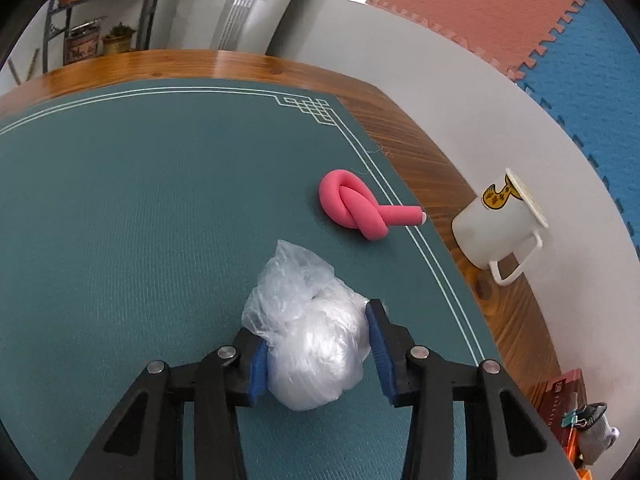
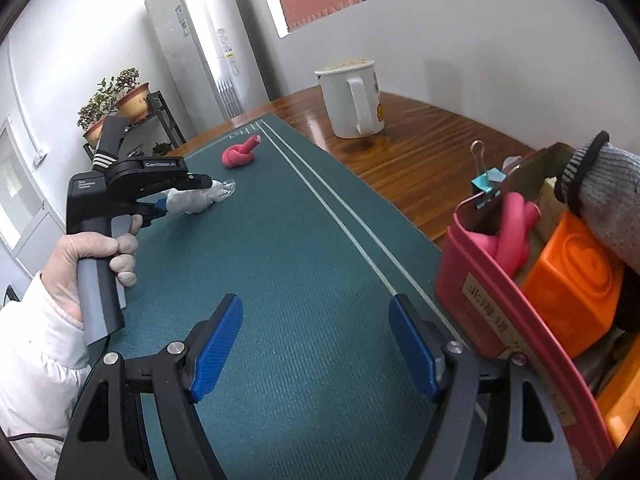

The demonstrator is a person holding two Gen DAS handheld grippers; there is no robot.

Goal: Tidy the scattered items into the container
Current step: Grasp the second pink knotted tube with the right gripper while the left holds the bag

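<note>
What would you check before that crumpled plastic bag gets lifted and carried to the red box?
1. Left hand-held gripper around the plastic bag: ok, a blue pad sits on each side of it.
2. Grip firm enough to lift: cannot tell; the bag is soft and still rests on the green mat.
3. Right hand-held gripper free: ok, open and holding nothing.
4. Route to the red box: ok, only bare mat shows in between.
5. Room in the box: cannot tell; a pink foam piece, an orange block and a grey glove already sit there.
6. Items left outside: not ok, the pink knotted foam tube still lies on the mat.
</note>
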